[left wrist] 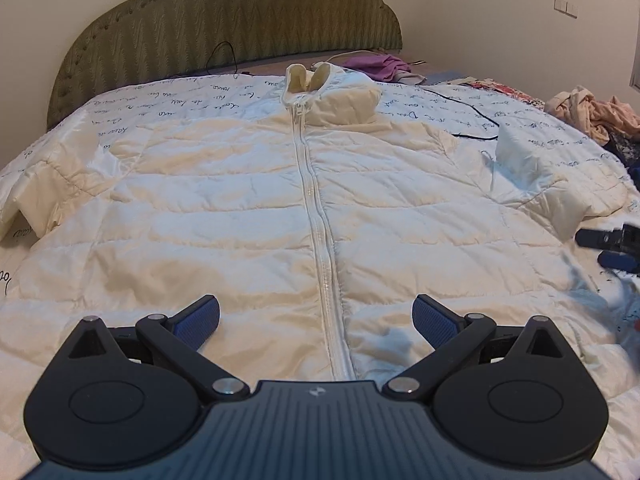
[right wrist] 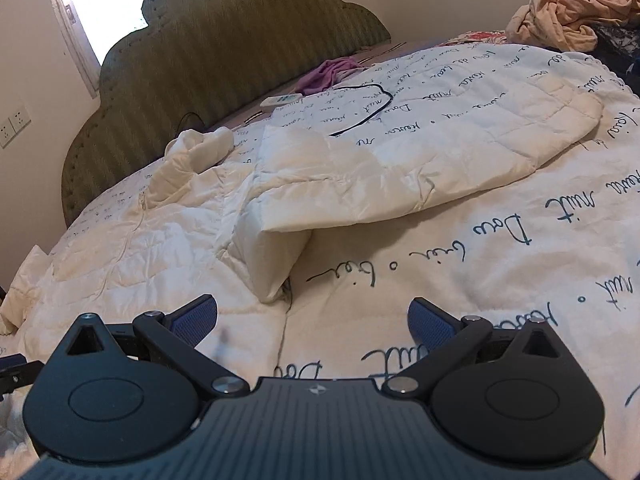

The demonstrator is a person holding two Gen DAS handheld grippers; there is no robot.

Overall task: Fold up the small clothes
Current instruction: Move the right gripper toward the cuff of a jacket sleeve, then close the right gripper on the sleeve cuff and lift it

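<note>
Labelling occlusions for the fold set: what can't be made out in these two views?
- Jacket hem: left wrist view, hidden behind the left gripper body.
- Far sleeve cuff: left wrist view, cut off by the left edge.
- Right gripper: left wrist view, clipped and blurred at the right edge; its own view shows it open.
- Bedspread script: right wrist view, too distorted to read.
- Zipper pull: too small.
</note>
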